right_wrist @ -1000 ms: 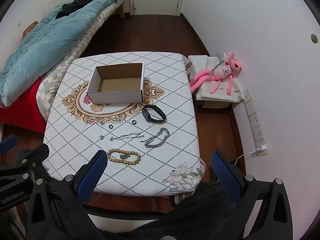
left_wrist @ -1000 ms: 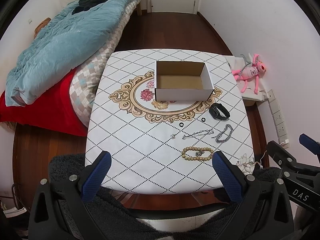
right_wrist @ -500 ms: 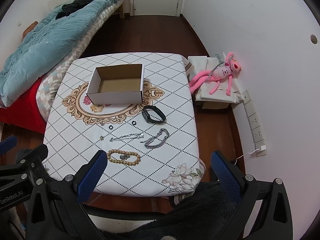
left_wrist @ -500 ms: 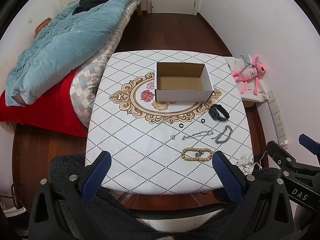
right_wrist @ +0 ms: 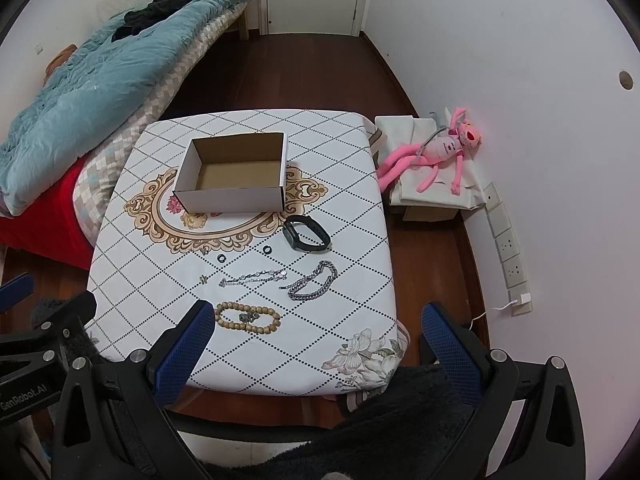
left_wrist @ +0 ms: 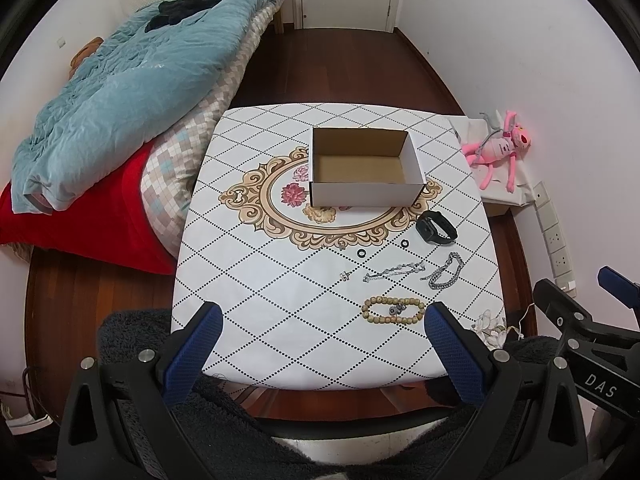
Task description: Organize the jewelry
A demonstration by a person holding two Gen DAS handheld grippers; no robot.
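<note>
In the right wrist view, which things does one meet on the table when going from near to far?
Wooden bead bracelet → silver chain bracelet → black watch band → open cardboard box.

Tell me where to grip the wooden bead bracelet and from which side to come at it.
Take the wooden bead bracelet from straight above, pinching across one of its long bead strands. It lies flat on the tablecloth as a flattened oval, so a side approach finds nothing to catch. The nearer strand is probably easiest, keeping clear of the small metal charm inside the loop. The right gripper, open, hangs closest.
</note>
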